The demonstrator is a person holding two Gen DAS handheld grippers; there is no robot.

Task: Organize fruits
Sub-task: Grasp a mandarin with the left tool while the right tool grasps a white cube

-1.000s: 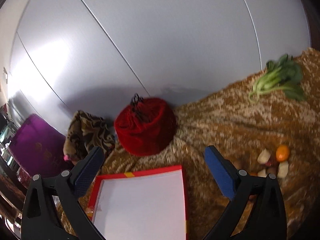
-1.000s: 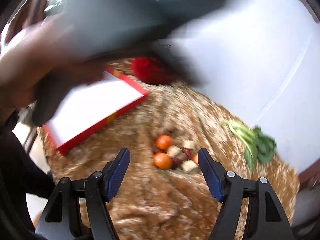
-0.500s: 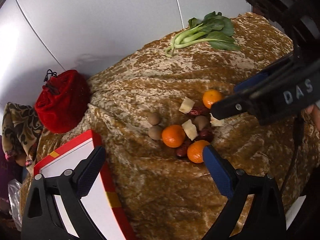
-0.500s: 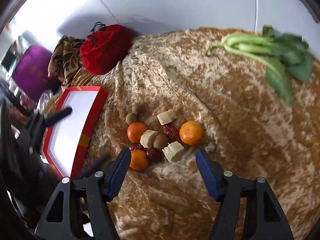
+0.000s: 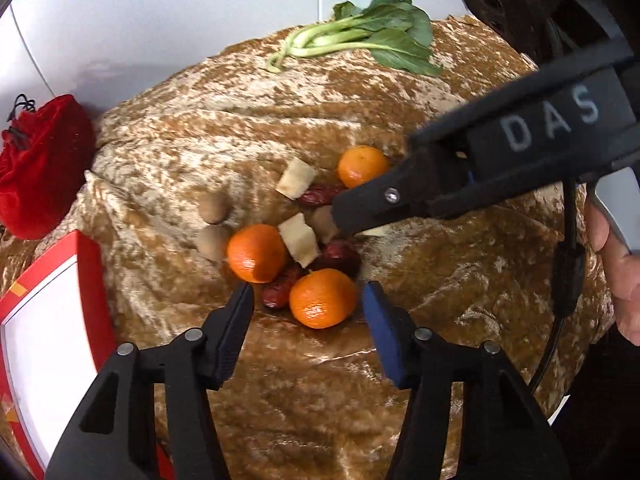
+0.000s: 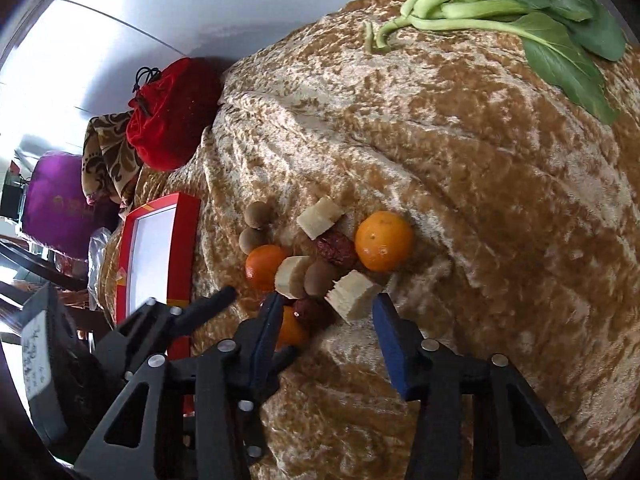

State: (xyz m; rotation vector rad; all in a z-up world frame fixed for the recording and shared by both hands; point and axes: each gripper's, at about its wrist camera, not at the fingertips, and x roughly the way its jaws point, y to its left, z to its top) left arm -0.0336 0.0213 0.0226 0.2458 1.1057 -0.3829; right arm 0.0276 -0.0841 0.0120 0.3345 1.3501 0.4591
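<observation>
A heap of fruit lies on the gold velvet cloth (image 5: 400, 128): three oranges, red dates, brown longans and pale cut chunks. My left gripper (image 5: 307, 296) is open, its fingers on either side of the nearest orange (image 5: 322, 298). My right gripper (image 6: 325, 308) is open, its fingers around a pale chunk (image 6: 354, 295) and a red date (image 6: 310, 312). In the left wrist view the right gripper's body (image 5: 480, 172) reaches in from the right over the heap. Another orange (image 6: 384, 246) lies at the heap's far right.
A red-rimmed box with a white inside (image 5: 44, 320) lies left of the heap and shows in the right wrist view (image 6: 154, 248). A red drawstring pouch (image 5: 36, 168) sits at the back left. Green bok choy (image 6: 520, 12) lies at the far side.
Both grippers have moved down and closer to the fruit heap. Their fingers now straddle pieces of it. The left view swung from the box to the heap a second ago.
</observation>
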